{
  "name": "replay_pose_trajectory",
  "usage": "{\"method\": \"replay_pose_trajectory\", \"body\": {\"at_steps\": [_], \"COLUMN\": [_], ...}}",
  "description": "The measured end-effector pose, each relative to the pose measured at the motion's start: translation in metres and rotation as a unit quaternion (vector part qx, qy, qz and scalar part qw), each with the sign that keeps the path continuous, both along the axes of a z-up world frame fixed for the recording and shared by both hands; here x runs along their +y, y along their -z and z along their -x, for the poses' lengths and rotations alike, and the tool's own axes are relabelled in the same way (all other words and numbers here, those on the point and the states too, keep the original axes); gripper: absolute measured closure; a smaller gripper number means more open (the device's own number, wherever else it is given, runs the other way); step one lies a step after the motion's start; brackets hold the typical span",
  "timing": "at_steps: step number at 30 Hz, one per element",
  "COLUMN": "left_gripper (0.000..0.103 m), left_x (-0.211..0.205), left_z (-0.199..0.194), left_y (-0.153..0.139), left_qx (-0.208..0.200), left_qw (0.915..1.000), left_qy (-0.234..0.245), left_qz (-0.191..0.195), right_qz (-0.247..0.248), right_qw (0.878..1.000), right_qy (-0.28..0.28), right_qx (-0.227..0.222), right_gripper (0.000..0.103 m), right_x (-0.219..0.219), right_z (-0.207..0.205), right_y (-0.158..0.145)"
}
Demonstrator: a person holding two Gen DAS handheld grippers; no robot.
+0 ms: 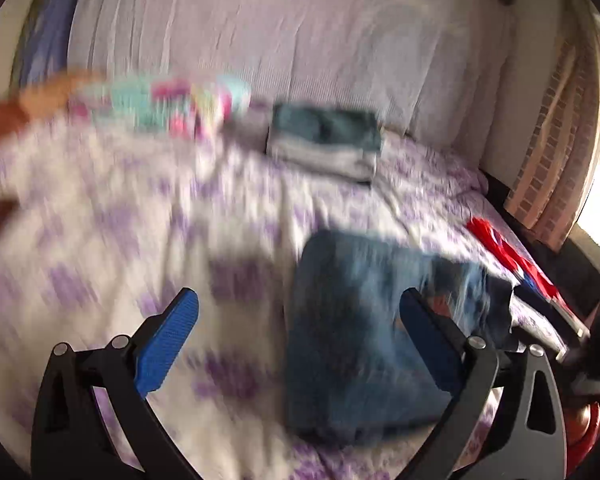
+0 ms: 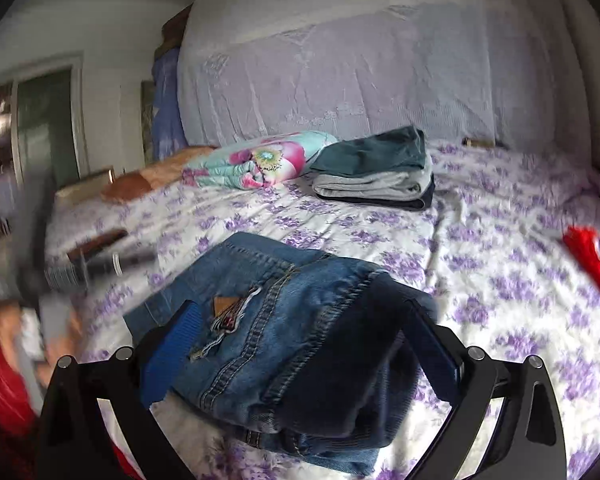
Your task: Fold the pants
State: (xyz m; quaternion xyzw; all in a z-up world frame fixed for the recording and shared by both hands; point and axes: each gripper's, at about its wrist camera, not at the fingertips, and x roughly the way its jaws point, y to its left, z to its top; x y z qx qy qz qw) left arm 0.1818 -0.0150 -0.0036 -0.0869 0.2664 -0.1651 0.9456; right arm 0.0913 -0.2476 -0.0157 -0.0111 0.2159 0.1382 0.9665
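A folded pair of blue jeans lies on the bed with the purple-flowered sheet. My right gripper is open, its blue fingers on either side of the folded bundle, close over it. In the blurred left wrist view the jeans lie to the right of centre. My left gripper is open and empty just above the sheet, its right finger over the jeans. The left gripper shows as a blurred dark shape at the left of the right wrist view.
A stack of folded clothes sits at the back of the bed, beside a flowered pillow. A red cloth lies at the right edge. A covered headboard rises behind. A dark object lies at the left.
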Motion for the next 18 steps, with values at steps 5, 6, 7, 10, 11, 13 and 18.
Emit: {"method": "replay_pose_trajectory", "body": {"at_steps": [5, 6, 7, 10, 11, 13, 18], "left_gripper": [0.005, 0.005, 0.005, 0.005, 0.004, 0.004, 0.004], "left_x": [-0.032, -0.038, -0.044, -0.066, -0.07, -0.069, -0.048], "left_z": [-0.004, -0.003, -0.001, -0.01, -0.018, -0.031, -0.064], "left_y": [-0.021, -0.018, -0.014, 0.026, 0.044, 0.066, 0.073], "left_qx": [-0.002, 0.0, 0.003, 0.05, 0.068, 0.11, 0.182], "left_qw": [0.9983, 0.9976, 0.9966, 0.9926, 0.991, 0.9882, 0.9722], "left_qy": [0.057, 0.069, 0.082, 0.103, 0.101, 0.1, 0.136], "left_qz": [-0.013, -0.012, -0.011, -0.042, -0.057, -0.037, 0.057], "right_qz": [0.038, 0.046, 0.054, 0.085, 0.061, 0.021, 0.03], "right_qw": [0.999, 0.998, 0.998, 0.995, 0.994, 0.996, 0.995], "right_qy": [-0.014, -0.02, -0.019, 0.008, 0.007, 0.017, 0.031], "right_qx": [-0.03, -0.026, -0.012, 0.057, 0.095, 0.088, 0.094], "right_gripper": [0.003, 0.003, 0.003, 0.003, 0.003, 0.004, 0.003], "right_x": [0.019, 0.02, 0.019, 0.006, -0.007, -0.023, -0.026], "right_z": [0.002, 0.0, -0.006, -0.041, -0.058, -0.065, -0.078], "right_y": [-0.008, -0.008, -0.006, 0.026, 0.035, 0.03, 0.031]}}
